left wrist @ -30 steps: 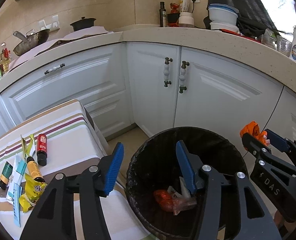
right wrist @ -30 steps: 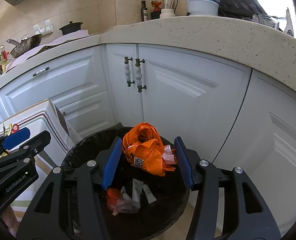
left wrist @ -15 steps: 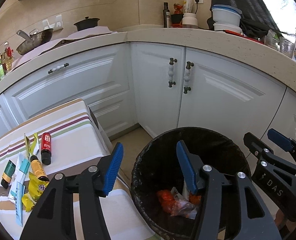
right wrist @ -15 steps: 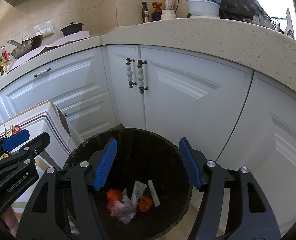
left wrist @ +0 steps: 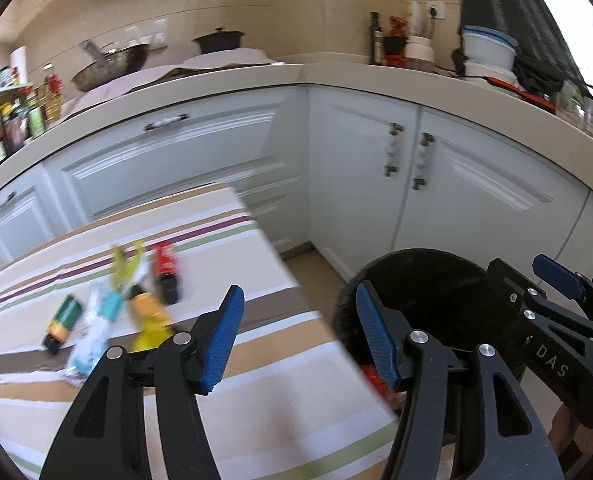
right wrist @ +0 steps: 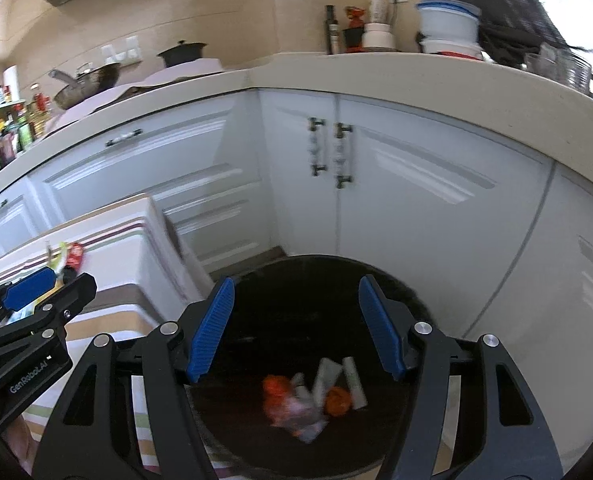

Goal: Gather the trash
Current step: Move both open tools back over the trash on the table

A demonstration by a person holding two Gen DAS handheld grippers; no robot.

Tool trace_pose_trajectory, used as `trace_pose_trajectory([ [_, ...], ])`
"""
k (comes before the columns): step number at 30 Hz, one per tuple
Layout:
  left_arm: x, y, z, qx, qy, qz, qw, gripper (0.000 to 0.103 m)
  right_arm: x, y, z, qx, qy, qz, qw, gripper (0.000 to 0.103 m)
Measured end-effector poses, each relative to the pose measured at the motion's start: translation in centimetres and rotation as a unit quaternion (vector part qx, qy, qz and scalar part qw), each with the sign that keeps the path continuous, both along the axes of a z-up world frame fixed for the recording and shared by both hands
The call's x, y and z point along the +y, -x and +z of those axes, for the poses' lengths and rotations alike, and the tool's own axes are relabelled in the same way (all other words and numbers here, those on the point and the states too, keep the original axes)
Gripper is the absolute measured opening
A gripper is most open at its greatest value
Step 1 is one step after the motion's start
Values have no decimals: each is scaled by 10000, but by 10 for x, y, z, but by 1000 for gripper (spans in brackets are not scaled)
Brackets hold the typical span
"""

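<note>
Your right tool (right wrist: 292,328) hangs over the bin (right wrist: 416,304), jaws apart with nothing between them. They widened within the last second, though not in the last half of it. Down in the bin lie orange scraps (right wrist: 338,400) and pale wrappers (right wrist: 328,374). Your left tool (left wrist: 298,334) sits left of the bin (left wrist: 436,280), above the striped counter (left wrist: 276,400), jaws apart and empty, having just opened a little further. Farther left of the bin, trash lies on that counter: a red bottle (left wrist: 164,276), a yellow tube (left wrist: 148,316), a green packet (left wrist: 62,320) and a pale blue wrapper (left wrist: 92,336), bunched close together; blur hides which ones touch
</note>
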State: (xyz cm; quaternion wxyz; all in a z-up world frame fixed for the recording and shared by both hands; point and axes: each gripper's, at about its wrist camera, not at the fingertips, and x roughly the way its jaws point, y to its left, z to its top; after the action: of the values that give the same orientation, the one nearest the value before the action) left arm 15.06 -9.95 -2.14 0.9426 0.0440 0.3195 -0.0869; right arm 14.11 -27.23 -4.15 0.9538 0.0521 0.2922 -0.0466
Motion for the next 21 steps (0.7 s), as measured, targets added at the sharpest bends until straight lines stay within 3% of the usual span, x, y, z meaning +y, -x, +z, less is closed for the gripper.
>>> trace_pose_trajectory([
  [9, 85, 18, 2, 77, -44, 826, 9965, 60, 73, -3, 8, 17, -60, 714, 9974, 63],
  [21, 188, 43, 0, 122, -102, 1781, 9839, 60, 173, -3, 5, 295, -19, 1588, 9869, 63],
])
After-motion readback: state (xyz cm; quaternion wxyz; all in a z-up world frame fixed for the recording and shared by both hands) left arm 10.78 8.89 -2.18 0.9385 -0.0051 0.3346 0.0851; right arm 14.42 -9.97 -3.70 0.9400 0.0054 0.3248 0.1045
